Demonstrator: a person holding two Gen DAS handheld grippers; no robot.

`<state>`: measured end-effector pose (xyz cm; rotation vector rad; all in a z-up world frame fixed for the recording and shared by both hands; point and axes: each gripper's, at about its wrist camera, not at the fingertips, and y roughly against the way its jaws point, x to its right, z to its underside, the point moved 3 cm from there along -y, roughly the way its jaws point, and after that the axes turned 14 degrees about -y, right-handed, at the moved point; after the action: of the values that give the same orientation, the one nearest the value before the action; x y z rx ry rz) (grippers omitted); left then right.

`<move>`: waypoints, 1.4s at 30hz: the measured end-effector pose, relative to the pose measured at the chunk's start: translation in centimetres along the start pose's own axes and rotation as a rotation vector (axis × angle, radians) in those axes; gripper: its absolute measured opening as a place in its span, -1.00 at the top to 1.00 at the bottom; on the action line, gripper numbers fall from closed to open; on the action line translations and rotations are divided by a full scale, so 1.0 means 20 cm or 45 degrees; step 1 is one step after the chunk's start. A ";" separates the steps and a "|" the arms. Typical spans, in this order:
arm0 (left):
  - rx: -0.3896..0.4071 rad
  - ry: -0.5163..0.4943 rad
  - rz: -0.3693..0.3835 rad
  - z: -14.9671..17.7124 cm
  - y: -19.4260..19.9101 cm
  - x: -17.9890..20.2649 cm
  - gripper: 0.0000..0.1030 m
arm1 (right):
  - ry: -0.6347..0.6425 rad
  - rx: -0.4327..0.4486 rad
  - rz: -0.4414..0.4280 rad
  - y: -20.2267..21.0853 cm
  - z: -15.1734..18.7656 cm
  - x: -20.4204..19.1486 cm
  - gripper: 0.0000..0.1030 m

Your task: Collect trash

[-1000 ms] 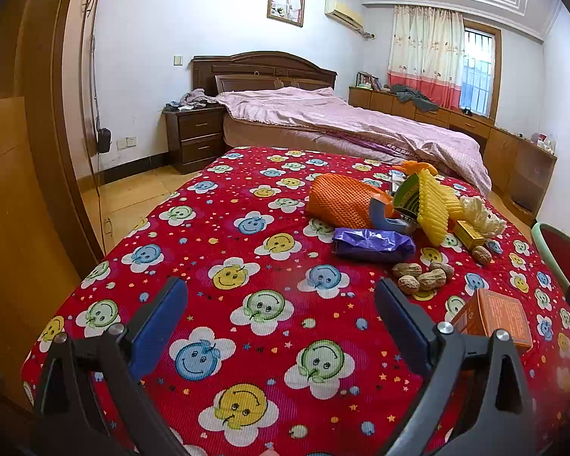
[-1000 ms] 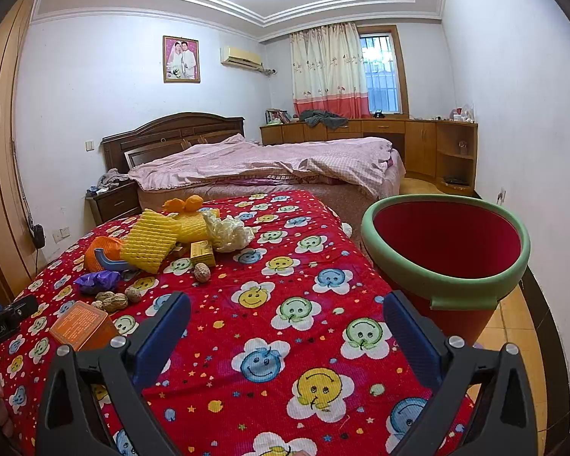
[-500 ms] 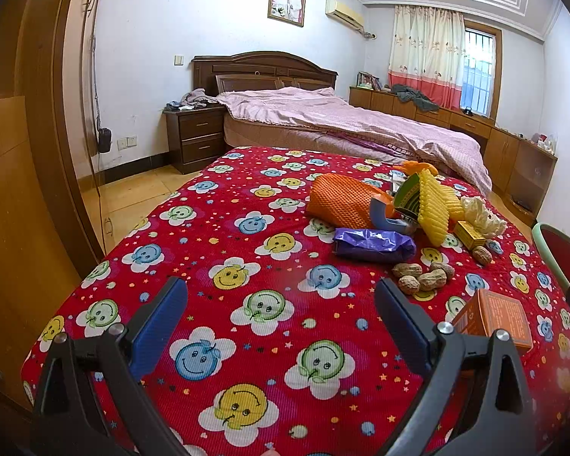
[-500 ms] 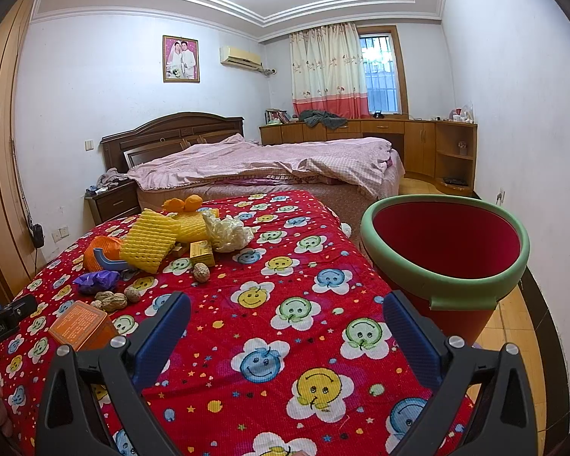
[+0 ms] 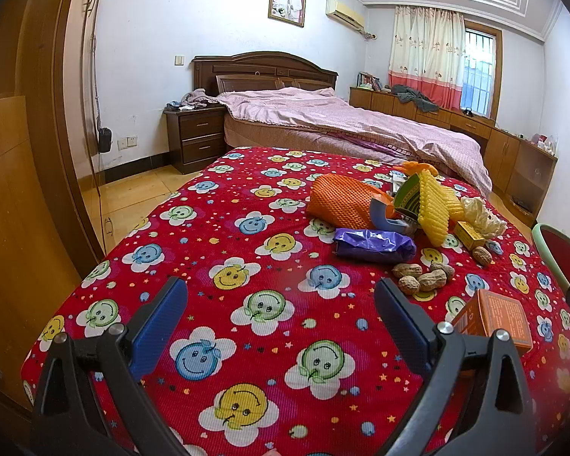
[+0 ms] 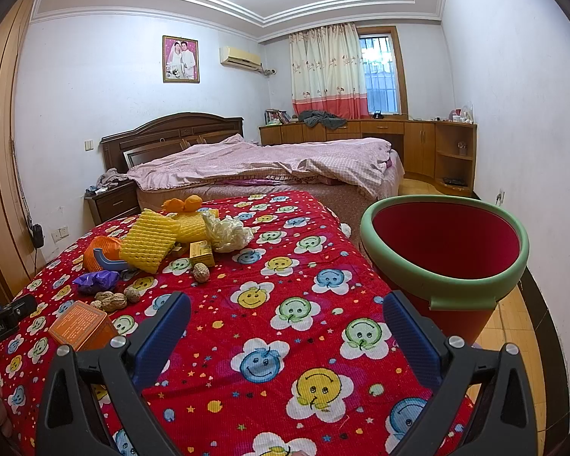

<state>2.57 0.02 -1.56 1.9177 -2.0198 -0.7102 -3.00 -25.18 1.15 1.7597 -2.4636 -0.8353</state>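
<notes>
Trash pile on a red smiley-print tablecloth (image 5: 269,235), both grippers released above it.

Left wrist view: the left gripper (image 5: 281,311) hangs spread wide with nothing between its blue pads, over bare cloth near the table's front edge. Ahead to the right lie a purple wrapper (image 5: 374,245), an orange mesh bag (image 5: 342,201), yellow foam netting (image 5: 433,205), a cluster of peanuts (image 5: 423,275) and, nearest the right finger, an orange box (image 5: 494,317). Open cloth extends leftward to the edge.

Right wrist view: the right gripper (image 6: 287,321) is likewise spread wide and holds nothing. The trash sits well to its left; a red bin with green rim (image 6: 444,288) stands just beside the table's right edge, mouth unobstructed.
</notes>
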 end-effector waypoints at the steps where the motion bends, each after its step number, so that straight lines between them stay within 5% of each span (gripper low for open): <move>1: 0.000 0.000 0.000 0.00 0.00 0.00 -0.90 | 0.000 0.000 0.000 0.00 0.00 0.00 -1.00; 36: -0.006 0.016 0.006 -0.01 -0.03 -0.01 -0.90 | 0.000 0.000 0.000 0.00 0.00 0.00 -1.00; 42: -0.067 0.033 0.036 -0.02 -0.05 -0.04 -0.90 | -0.001 -0.021 0.007 -0.01 0.00 0.00 -1.00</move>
<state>3.62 0.72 -1.68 1.8562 -1.9887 -0.7201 -2.89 -25.23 1.06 1.7464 -2.4537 -0.8538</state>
